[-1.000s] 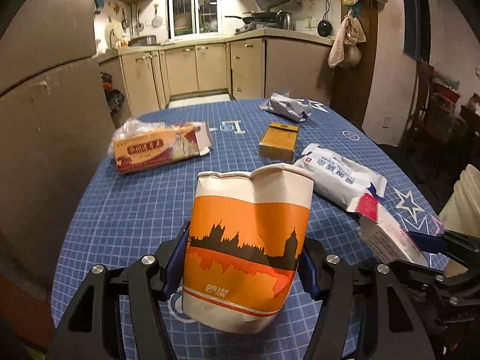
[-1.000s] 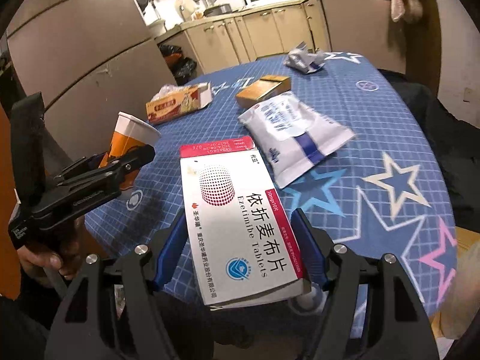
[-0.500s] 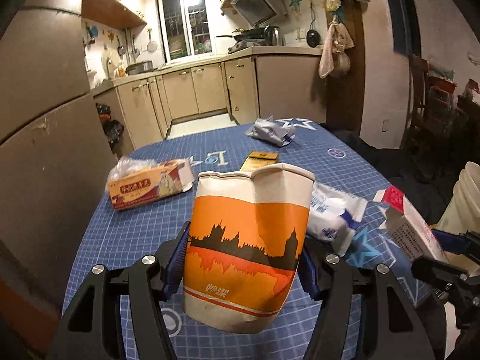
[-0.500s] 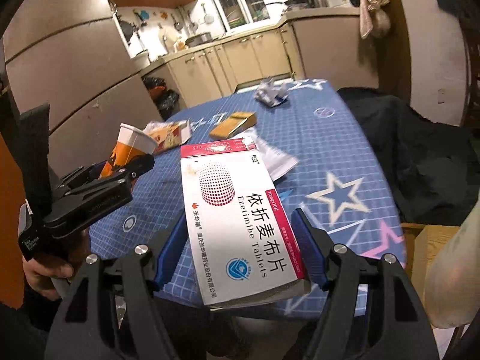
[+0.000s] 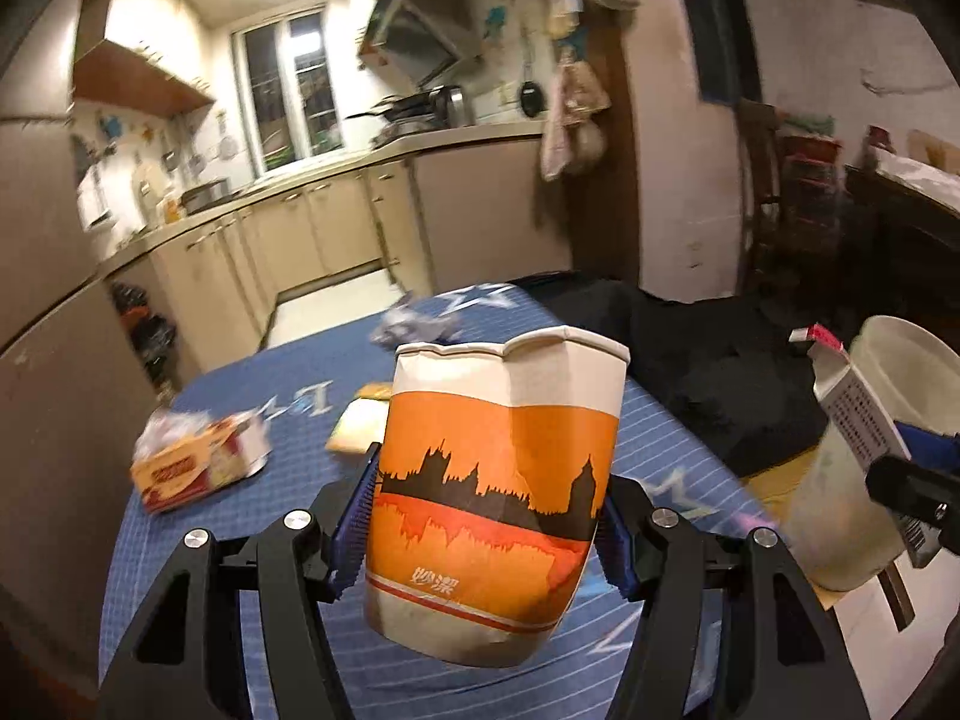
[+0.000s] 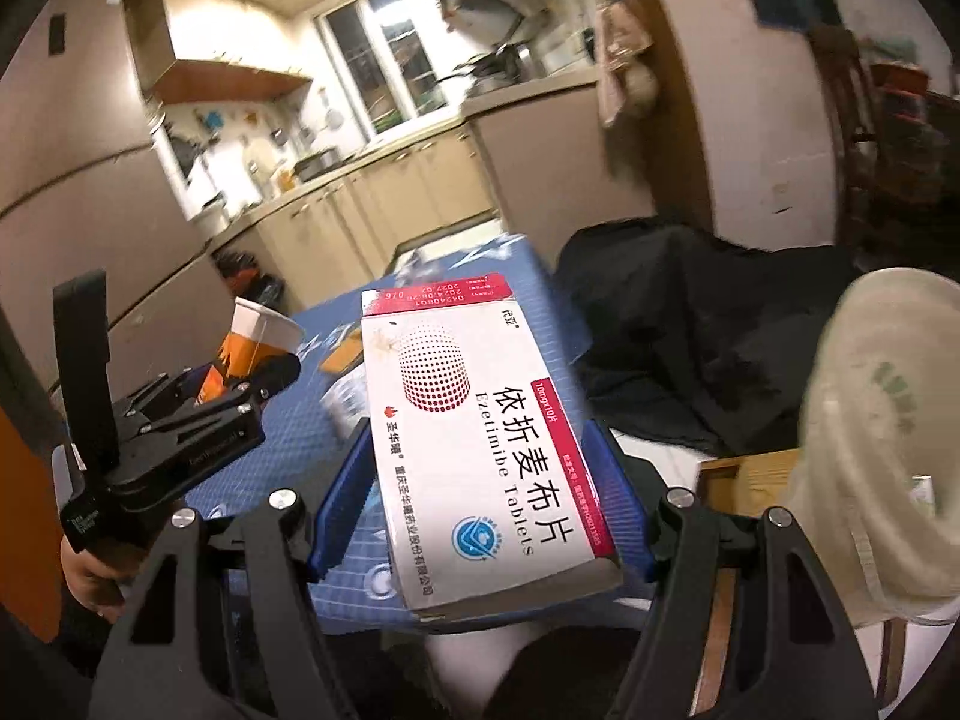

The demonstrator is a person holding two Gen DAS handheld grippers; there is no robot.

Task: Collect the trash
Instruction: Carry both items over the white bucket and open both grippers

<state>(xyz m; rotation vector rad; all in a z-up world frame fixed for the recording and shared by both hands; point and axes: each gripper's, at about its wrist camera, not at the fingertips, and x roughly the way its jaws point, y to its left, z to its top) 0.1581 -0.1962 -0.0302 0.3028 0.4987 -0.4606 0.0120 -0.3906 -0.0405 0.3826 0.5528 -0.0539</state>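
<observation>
My left gripper [image 5: 483, 531] is shut on a dented orange and white paper cup [image 5: 498, 492], held above the near edge of the blue table [image 5: 672, 438]. My right gripper [image 6: 480, 510] is shut on a white and red tablet box [image 6: 480, 438], held beyond the table's right side. The cup also shows in the right wrist view [image 6: 252, 348], and the box in the left wrist view [image 5: 852, 402]. A white bin [image 6: 882, 444] with a plastic liner stands on the floor to the right; it also shows in the left wrist view [image 5: 864, 462].
On the table lie a red and yellow carton in a clear bag [image 5: 192, 465], a yellow flat box [image 5: 360, 426] and crumpled paper [image 5: 414, 324]. A dark cloth [image 6: 690, 324] covers a chair beside the table. Kitchen cabinets [image 5: 324, 240] stand behind.
Both grippers have lifted and swung right, away from the table, with the cup and box still held. The white bin has come into view on the right.
</observation>
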